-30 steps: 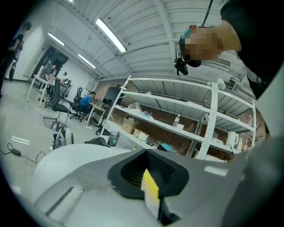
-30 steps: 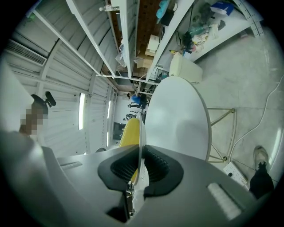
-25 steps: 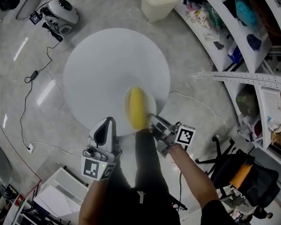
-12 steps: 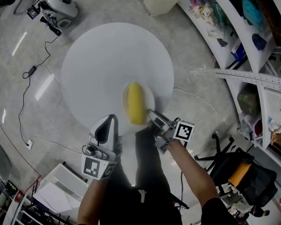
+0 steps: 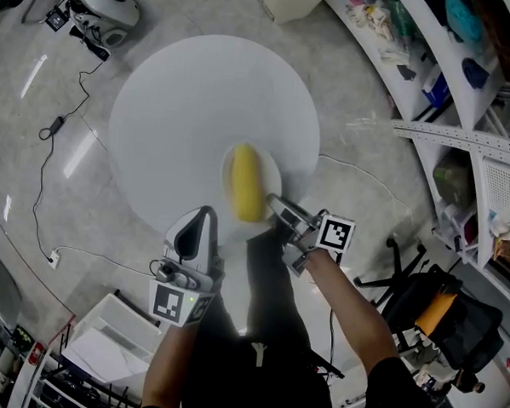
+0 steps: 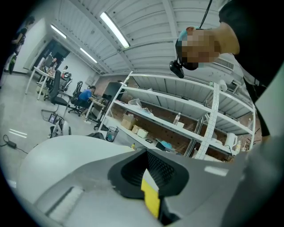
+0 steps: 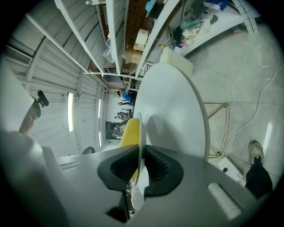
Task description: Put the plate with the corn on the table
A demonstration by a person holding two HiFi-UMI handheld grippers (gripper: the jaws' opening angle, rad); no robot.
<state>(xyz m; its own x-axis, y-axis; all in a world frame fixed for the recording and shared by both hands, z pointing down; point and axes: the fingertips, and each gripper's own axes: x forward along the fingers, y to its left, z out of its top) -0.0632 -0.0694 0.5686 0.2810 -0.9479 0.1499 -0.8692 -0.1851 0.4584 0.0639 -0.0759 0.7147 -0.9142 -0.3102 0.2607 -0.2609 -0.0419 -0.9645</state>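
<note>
The plate [image 5: 272, 171], with the corn [image 5: 246, 183] lying on it, is seen at the lower edge of the round table [image 5: 184, 101], near the centre of the head view. Its rim is clamped between the narrowly set jaws of the right gripper [image 5: 274, 206]. The left gripper [image 5: 200, 217], lower left of centre, is held closed with nothing in it.

Pale grey left gripper [image 5: 204, 214], right gripper [image 5: 273, 201] alike; black ribbed pads [image 7: 157, 166]; black-and-white marker cubes [image 5: 336, 233]; dark sleeves [image 5: 398, 394], dark trousers [image 5: 268, 285].
</note>
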